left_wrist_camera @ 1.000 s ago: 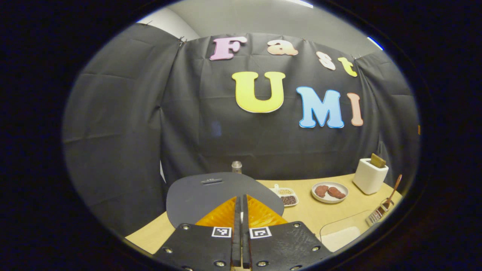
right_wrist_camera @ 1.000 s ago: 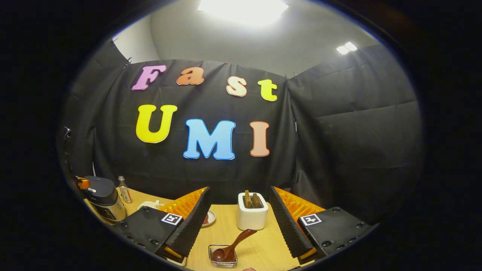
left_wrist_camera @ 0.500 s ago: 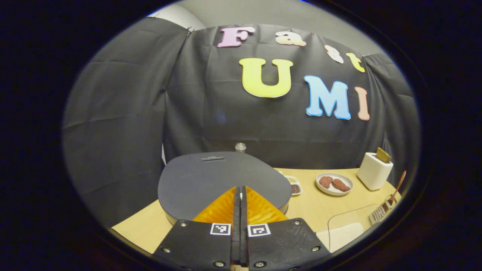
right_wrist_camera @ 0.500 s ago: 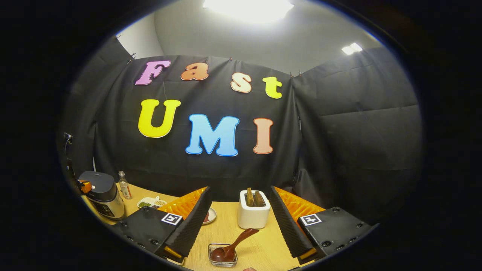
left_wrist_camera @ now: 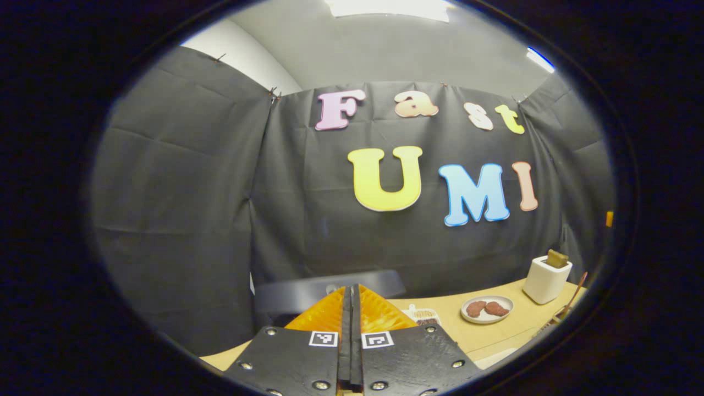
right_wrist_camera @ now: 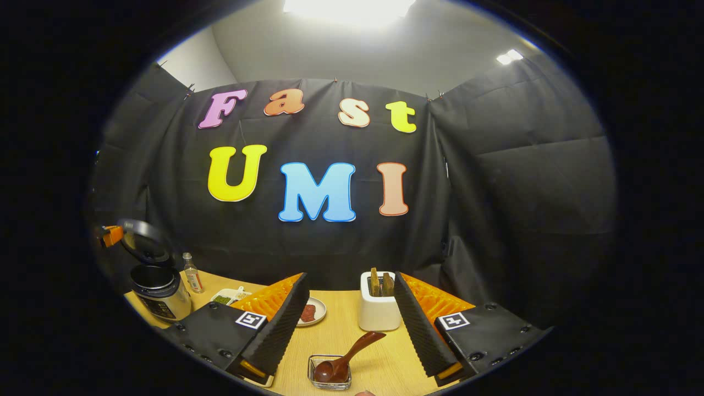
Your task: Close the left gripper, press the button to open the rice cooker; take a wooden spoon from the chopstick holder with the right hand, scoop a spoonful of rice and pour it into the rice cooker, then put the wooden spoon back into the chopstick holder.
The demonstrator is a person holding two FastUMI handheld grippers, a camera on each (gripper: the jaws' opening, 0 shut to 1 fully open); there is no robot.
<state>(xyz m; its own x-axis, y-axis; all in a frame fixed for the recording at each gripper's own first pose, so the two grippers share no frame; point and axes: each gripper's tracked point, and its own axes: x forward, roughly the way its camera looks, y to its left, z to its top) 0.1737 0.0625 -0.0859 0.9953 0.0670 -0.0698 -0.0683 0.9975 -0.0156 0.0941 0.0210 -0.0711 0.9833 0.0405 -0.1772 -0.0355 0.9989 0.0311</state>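
Observation:
The rice cooker point(right_wrist_camera: 159, 289) stands at the table's far left with its dark lid point(right_wrist_camera: 144, 242) swung up. In the left gripper view the lid point(left_wrist_camera: 330, 289) shows edge-on just beyond my left gripper point(left_wrist_camera: 350, 291), whose fingers are pressed together with nothing between them. The left gripper point(right_wrist_camera: 110, 235) also shows beside the raised lid in the right gripper view. A wooden spoon point(right_wrist_camera: 349, 357) leans bowl-down in a small wire chopstick holder point(right_wrist_camera: 314, 367) low on the table. My right gripper point(right_wrist_camera: 352, 322) hangs open above and just short of the spoon, not touching it.
A white toaster point(right_wrist_camera: 379, 311) holding slices stands behind the spoon. A plate of meat point(right_wrist_camera: 313, 312), a divided seasoning dish point(right_wrist_camera: 225, 297) and a small bottle point(right_wrist_camera: 192, 273) sit between toaster and cooker. The same plate point(left_wrist_camera: 487, 308) and toaster point(left_wrist_camera: 546, 278) lie right of the lid.
The cooker lid has sprung from shut to upright. My left gripper dipped onto the cooker top, then lifted and tilted up, still shut. The right gripper barely moved.

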